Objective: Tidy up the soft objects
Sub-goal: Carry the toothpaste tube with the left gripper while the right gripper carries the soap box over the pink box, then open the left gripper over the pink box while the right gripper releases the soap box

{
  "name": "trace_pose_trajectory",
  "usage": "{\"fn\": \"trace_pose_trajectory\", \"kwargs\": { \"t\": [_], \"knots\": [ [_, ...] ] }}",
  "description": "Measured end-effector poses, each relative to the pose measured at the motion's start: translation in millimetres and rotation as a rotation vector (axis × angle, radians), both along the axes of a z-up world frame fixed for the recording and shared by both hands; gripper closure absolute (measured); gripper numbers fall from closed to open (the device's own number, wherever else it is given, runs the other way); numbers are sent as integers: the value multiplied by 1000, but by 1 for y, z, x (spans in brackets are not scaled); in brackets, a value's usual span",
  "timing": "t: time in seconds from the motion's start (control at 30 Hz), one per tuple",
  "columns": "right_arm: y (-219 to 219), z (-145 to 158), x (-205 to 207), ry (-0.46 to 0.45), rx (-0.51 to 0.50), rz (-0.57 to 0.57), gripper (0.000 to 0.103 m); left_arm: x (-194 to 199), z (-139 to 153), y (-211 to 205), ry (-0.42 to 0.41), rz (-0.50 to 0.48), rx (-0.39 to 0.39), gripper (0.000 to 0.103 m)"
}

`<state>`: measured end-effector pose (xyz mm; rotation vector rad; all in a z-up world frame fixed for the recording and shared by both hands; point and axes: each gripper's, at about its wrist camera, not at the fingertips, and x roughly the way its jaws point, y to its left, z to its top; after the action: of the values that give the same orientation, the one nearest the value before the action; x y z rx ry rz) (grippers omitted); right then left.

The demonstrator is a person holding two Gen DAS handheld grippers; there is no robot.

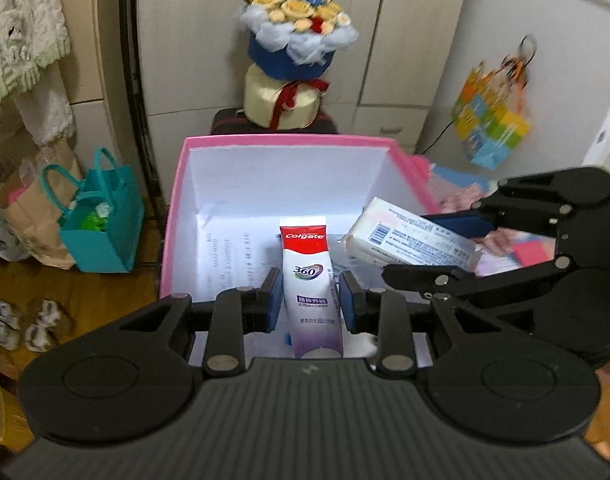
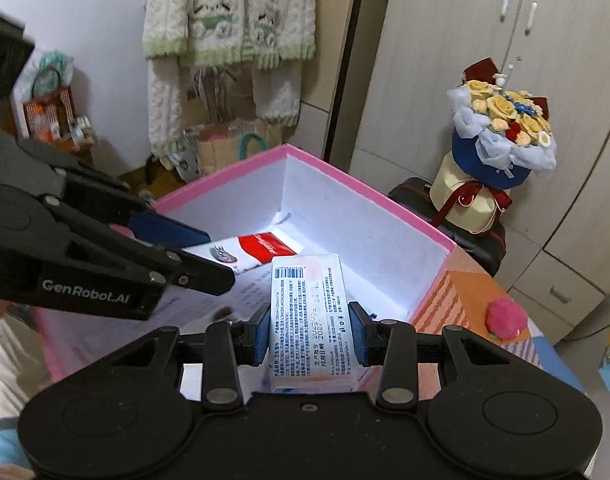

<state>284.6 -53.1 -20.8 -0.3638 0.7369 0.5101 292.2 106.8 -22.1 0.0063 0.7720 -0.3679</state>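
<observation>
The left claw [image 1: 311, 300] is clenched on a toothpaste tube [image 1: 312, 280], and the right claw [image 2: 309, 336] is clenched on a pack of tissues [image 2: 311, 320]. Both loads hang over the open pink box [image 1: 289, 141], its white floor just below and ahead of the fingertips. The likeliest trouble is a collision: the right claw reaches in just beside the left one's tube, so releasing together could knock one item askew or onto the rim. The box wall ahead of each claw stands high, but the interior looks roomy. A pink pompom [image 2: 507, 317] lies on the bench [image 2: 553, 356] right of the right claw, outside the box.
</observation>
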Motion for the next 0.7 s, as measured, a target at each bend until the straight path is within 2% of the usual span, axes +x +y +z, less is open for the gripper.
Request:
{"fn": "trace_pose_trajectory", "kwargs": {
  "t": [0.07, 0.27, 0.43, 0.53, 0.57, 0.63, 0.7],
  "knots": [
    [7, -5, 8, 12, -11, 26, 58, 8, -3, -2, 11, 4, 34, 74],
    [23, -18, 27, 44, -44, 67, 58, 22, -7, -2, 21, 24, 69, 74],
    [28, -29, 41, 84, -41, 107, 57, 26, -13, 3, 33, 37, 56, 73],
    [28, -29, 33, 47, -38, 84, 54, 17, -10, 7, 2, 28, 70, 72],
    [28, -27, 24, 29, -36, 97, 53, 13, -7, 9, -6, 19, 68, 70],
    [26, -19, 6, -19, -33, 112, 45, 3, -3, 15, -21, 11, 59, 64],
    [22, -11, -12, -59, -22, 95, 44, -11, 3, 20, -52, 9, 66, 62]
  ]
}}
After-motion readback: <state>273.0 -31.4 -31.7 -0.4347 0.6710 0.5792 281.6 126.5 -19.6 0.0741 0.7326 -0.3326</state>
